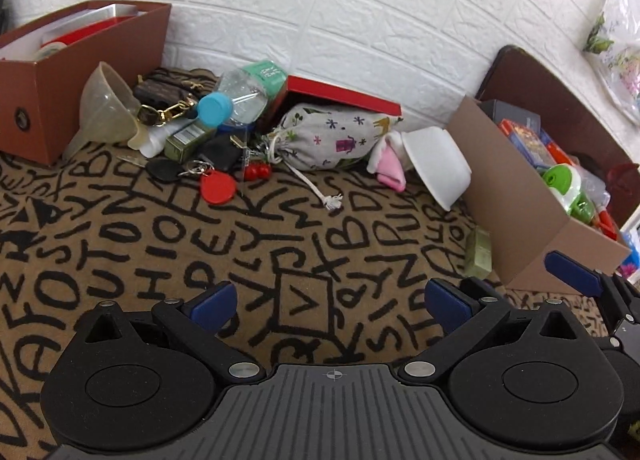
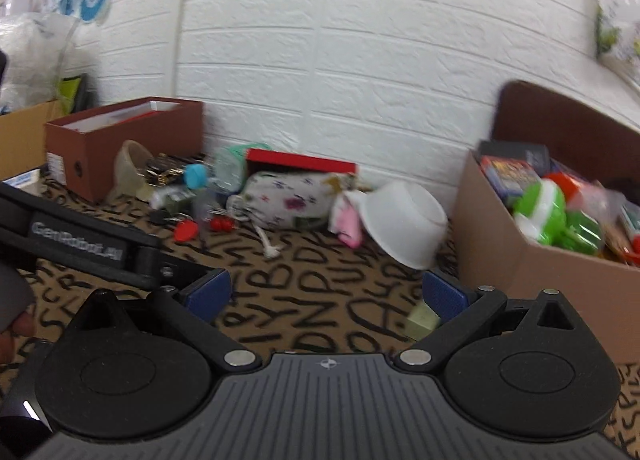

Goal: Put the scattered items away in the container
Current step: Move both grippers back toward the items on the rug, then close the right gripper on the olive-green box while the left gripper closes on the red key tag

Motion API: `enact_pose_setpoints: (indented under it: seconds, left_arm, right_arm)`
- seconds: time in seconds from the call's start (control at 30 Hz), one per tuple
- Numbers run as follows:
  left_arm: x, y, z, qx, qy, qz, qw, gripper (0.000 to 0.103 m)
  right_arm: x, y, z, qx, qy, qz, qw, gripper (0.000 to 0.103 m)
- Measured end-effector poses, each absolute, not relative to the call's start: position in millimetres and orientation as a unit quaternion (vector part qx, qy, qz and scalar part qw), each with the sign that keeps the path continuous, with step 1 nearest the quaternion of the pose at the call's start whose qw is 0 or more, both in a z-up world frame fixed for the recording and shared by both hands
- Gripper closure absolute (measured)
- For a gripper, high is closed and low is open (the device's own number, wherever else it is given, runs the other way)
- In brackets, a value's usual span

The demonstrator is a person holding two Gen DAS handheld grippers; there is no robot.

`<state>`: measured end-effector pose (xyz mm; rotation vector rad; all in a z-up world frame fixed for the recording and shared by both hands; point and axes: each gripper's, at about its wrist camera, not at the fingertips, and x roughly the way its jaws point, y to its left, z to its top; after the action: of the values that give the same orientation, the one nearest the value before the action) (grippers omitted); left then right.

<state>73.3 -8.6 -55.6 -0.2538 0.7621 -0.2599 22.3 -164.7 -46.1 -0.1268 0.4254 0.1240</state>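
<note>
Scattered items lie along the white wall: a clear funnel (image 1: 106, 107), a bottle with a blue cap (image 1: 240, 95), keys with a red tag (image 1: 218, 185), a printed drawstring pouch (image 1: 328, 139), a pink cloth (image 1: 390, 171) and a tipped white bowl (image 1: 436, 167). A cardboard box (image 1: 520, 211) at the right holds several items. A small green box (image 1: 478, 254) lies beside it. My left gripper (image 1: 332, 304) is open and empty above the carpet, well short of the pile. My right gripper (image 2: 326, 295) is open and empty too, with the small green box (image 2: 422, 320) near its right finger.
A brown shoebox (image 1: 80, 71) stands at the back left with things inside. A red lid (image 1: 340, 93) leans on the wall over the pouch. A dark brown board (image 1: 560, 99) rises behind the cardboard box. Lettered carpet (image 1: 200, 252) covers the floor in front.
</note>
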Motion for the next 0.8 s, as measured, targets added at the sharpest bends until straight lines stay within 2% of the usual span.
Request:
enact_pose_setpoints:
  seconds: [0.5, 0.6, 0.73, 0.8]
  left_arm:
    - [124, -5, -71, -0.106, 0.373, -0.098, 0.917, 0.002]
    - [131, -3, -77, -0.107, 0.379, -0.103, 0.913, 0.006]
    - [136, -3, -84, -0.097, 0.382, -0.099, 0.914, 0.007]
    - [139, 2, -87, -0.099, 0.383, -0.091, 0.914, 0.007]
  right_arm:
    - [72, -186, -82, -0.032, 0.275, -0.016, 0.961, 0.010]
    - [83, -188, -89, -0.024, 0.292, -0.032, 0.956, 0.018]
    - [94, -190, -96, -0.009, 0.307, -0.054, 0.950, 0.029]
    - [99, -193, -99, 0.002, 0.307, -0.061, 0.950, 0.032]
